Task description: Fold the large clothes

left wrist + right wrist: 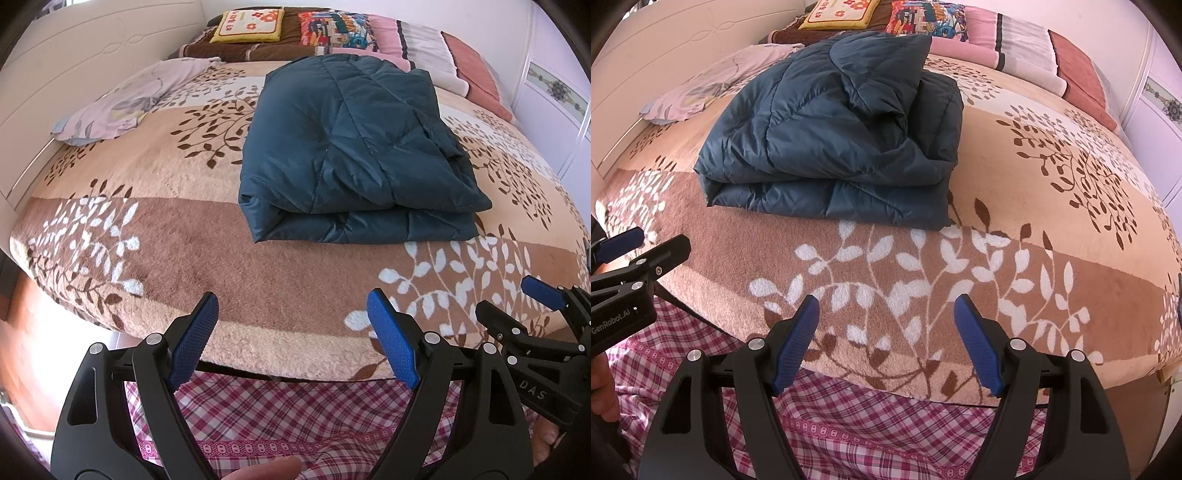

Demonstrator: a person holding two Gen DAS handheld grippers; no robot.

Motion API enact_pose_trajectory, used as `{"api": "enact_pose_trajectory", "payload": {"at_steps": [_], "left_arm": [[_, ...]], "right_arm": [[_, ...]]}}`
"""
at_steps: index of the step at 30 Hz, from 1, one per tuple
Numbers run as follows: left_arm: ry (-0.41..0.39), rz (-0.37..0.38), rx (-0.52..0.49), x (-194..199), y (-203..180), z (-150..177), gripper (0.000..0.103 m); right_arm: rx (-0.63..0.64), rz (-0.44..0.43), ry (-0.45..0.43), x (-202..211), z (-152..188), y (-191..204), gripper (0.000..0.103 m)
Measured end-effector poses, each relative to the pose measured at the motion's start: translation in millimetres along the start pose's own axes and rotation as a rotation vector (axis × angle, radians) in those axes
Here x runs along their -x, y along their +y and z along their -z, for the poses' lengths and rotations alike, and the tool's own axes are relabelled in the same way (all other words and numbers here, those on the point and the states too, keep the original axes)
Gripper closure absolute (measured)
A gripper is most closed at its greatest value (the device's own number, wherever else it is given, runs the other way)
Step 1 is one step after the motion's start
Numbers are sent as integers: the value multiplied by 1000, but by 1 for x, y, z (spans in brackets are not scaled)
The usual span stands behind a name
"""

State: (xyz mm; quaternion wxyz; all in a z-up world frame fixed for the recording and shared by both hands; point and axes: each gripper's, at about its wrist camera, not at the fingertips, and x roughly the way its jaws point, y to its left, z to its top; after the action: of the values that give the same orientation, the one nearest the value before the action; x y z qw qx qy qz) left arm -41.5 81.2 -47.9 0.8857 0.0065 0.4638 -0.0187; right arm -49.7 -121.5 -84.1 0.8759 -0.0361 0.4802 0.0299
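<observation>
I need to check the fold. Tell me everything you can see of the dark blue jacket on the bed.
The jacket is dark teal-blue, quilted and puffy, with a slight sheen like nylon. It is folded into a thick, roughly rectangular bundle, with stacked layers showing along the near edge and the top layer rumpled. It lies flat on the leaf-patterned blanket, about mid-bed. Only the blanket touches it; both grippers are apart from it, near the bed's edge.

Lay folded in puffy layers mid-bed: dark teal quilted jacket [351, 147], fold edge nearest, far from pillows.
</observation>
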Motion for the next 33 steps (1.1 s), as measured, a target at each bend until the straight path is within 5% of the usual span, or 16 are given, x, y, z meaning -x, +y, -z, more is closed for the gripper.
{"api": "enact_pose_trajectory", "payload": {"at_steps": [33], "left_arm": [[7,3,2,-2,1,0,24]], "right_arm": [[3,7,1,0,0,3,29]]}}
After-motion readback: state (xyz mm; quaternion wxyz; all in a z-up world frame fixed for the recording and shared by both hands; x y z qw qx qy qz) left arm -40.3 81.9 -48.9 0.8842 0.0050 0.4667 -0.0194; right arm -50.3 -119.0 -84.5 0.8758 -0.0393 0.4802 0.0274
